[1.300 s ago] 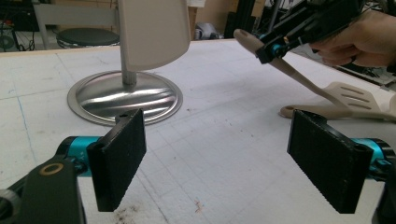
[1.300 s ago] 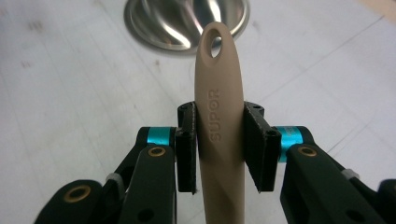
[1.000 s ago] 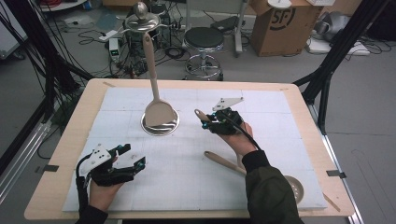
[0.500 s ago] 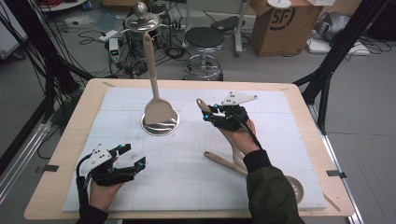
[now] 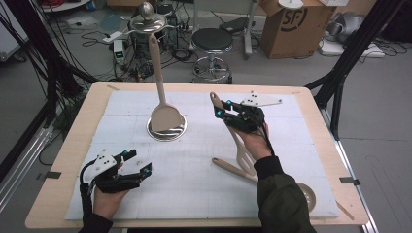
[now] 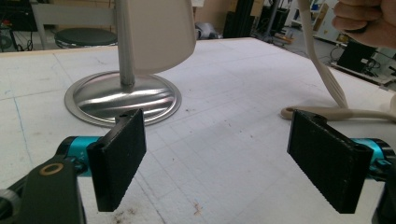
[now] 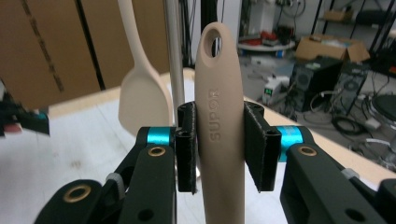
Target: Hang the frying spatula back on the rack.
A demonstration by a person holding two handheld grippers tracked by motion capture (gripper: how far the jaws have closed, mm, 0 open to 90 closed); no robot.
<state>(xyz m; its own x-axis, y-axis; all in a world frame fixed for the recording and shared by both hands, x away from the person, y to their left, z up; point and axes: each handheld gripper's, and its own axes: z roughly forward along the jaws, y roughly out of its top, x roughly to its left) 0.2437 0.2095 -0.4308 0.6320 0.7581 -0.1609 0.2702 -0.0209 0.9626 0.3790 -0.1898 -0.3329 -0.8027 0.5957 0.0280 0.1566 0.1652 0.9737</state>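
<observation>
My right gripper (image 5: pixel 221 109) is shut on the handle of a beige slotted spatula (image 5: pixel 243 155), held up at a tilt right of centre with the blade low near the mat. In the right gripper view the jaws clamp that handle (image 7: pixel 218 126), marked SUPOR, with its hanging hole on top. A steel stand (image 5: pixel 166 129) with a round base stands mid-table, and a plain beige spatula (image 5: pixel 164 116) hangs from it. My left gripper (image 5: pixel 138 163) rests open near the front left, its pads (image 6: pixel 119 158) wide apart with nothing between them.
A beige ladle (image 5: pixel 233 169) lies on the white mat (image 5: pixel 194 189) by the person's right sleeve, bowl toward the front right. The stand's base (image 6: pixel 122 98) is just ahead of my left gripper. A stool and boxes stand beyond the table.
My right gripper has risen and moved a little away and left with the slotted spatula, tipping its handle more upright. The left gripper has stayed still.
</observation>
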